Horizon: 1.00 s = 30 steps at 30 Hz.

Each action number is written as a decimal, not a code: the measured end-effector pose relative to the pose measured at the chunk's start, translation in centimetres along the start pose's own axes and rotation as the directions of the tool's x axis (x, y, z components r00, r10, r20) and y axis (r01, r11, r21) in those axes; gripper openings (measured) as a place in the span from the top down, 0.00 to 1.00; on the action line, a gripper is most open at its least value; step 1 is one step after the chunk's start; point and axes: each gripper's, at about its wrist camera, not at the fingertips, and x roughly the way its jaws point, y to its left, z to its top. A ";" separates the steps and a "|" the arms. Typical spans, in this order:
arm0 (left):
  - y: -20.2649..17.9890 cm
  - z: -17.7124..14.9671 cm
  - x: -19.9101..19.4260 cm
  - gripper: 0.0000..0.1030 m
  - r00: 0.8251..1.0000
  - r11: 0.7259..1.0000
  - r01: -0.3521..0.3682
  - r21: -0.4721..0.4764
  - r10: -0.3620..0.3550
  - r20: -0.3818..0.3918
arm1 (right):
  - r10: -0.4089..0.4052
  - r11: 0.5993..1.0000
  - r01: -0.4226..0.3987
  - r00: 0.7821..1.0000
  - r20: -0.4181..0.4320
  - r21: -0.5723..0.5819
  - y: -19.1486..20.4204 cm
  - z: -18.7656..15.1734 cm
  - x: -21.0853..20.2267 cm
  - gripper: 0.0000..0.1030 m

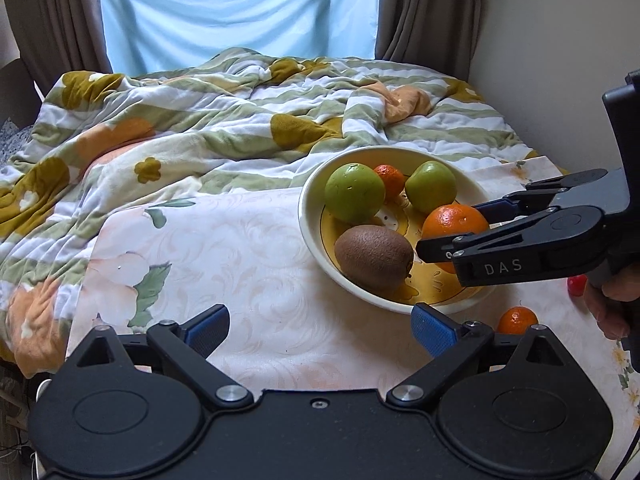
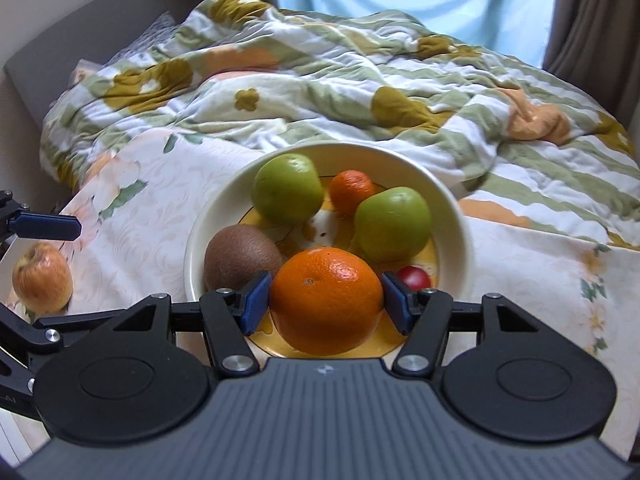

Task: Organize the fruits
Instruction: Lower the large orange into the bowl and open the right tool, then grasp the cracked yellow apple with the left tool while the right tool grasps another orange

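Right gripper [image 1: 452,236] marked "DAS", clamping orange [image 1: 454,226]

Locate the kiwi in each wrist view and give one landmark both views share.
Left wrist view: the kiwi lies at the near edge of the bowl, right of centre, left of the large orange.
Right wrist view: the kiwi sits at the bowl's left side, just beyond the right gripper's left finger.
Shared landmark: the large orange held between the right gripper's pads, beside the kiwi in both views.
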 end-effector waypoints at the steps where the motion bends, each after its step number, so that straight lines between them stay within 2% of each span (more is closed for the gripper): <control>1: 0.0 0.0 0.0 0.04 1.000 1.000 -0.001 -0.003 0.001 -0.001 | 0.004 1.000 -0.004 1.000 -0.001 -0.006 0.0 -0.1 0.1 0.27; 13: -0.5 -0.1 -0.7 0.04 1.000 1.000 0.012 -0.021 -0.012 0.000 | 0.031 1.000 -0.031 0.999 -0.044 -0.003 -0.7 -1.1 0.9 0.26; 14: -0.6 -0.1 -0.8 0.04 1.000 1.000 0.012 -0.025 -0.012 0.001 | 0.033 0.999 -0.033 0.998 -0.049 0.001 -0.8 -1.2 0.9 0.24; 16: -0.6 -0.3 -1.1 0.04 1.000 0.999 0.009 -0.031 -0.009 0.004 | 0.054 0.998 -0.054 0.998 -0.033 0.015 -1.0 -1.5 0.4 0.11; 17: -0.7 -0.3 -1.3 0.04 1.000 0.999 0.008 -0.038 -0.008 0.008 | 0.060 0.998 -0.059 0.998 -0.020 0.019 -1.0 -1.6 0.0 0.00; 21: -0.9 -0.7 -2.0 0.04 1.000 0.998 0.017 -0.065 -0.016 0.013 | 0.053 0.998 -0.053 0.998 0.030 0.014 -1.2 -1.9 -1.8 0.00; 24: -1.4 -0.9 -2.8 0.04 1.000 0.998 0.010 -0.068 -0.009 0.023 | 0.038 0.999 -0.038 0.999 0.035 0.012 -1.4 -2.4 -2.7 0.00; 30: -2.7 -1.5 -5.1 0.04 0.998 0.998 0.002 -0.069 0.002 0.057 | 0.034 0.995 -0.038 0.998 0.053 0.087 -2.6 -3.4 -5.1 0.00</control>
